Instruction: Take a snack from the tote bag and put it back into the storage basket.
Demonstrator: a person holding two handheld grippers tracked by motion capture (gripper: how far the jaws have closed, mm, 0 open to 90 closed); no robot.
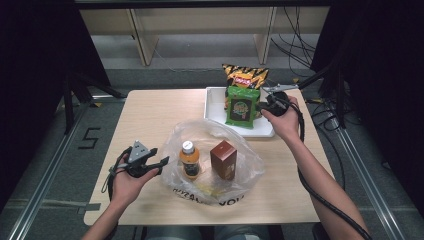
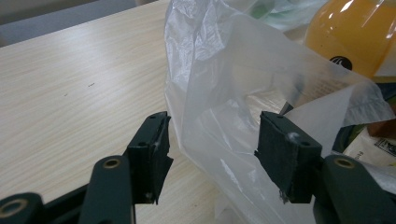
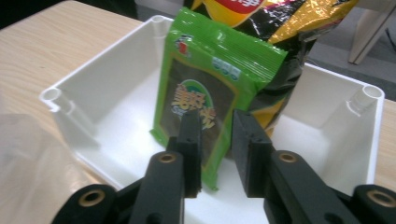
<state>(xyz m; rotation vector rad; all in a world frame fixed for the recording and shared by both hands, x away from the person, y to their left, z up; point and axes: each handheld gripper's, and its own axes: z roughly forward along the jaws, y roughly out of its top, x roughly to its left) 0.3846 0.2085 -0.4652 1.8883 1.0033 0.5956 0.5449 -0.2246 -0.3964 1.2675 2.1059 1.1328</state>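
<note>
Upright in the white tray (image 1: 214, 112) at the surface's far right, the green snack packet (image 3: 205, 100) has a dark panel with yellow lettering. One yellow-black chip bag (image 1: 244, 74) leans behind it. Right gripper (image 3: 215, 135): jaws narrow around the packet's lower edge, grip unclear. One clear plastic bag (image 2: 233, 116) holds one orange bottle (image 1: 189, 159) and one brown box (image 1: 223, 159). Left gripper (image 2: 212, 140): jaws wide, straddling the bag's edge.

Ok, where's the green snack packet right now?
In the high view the green snack packet stands in the white tray at the table's far right, in front of the orange chip bag, beside the right gripper.
</note>
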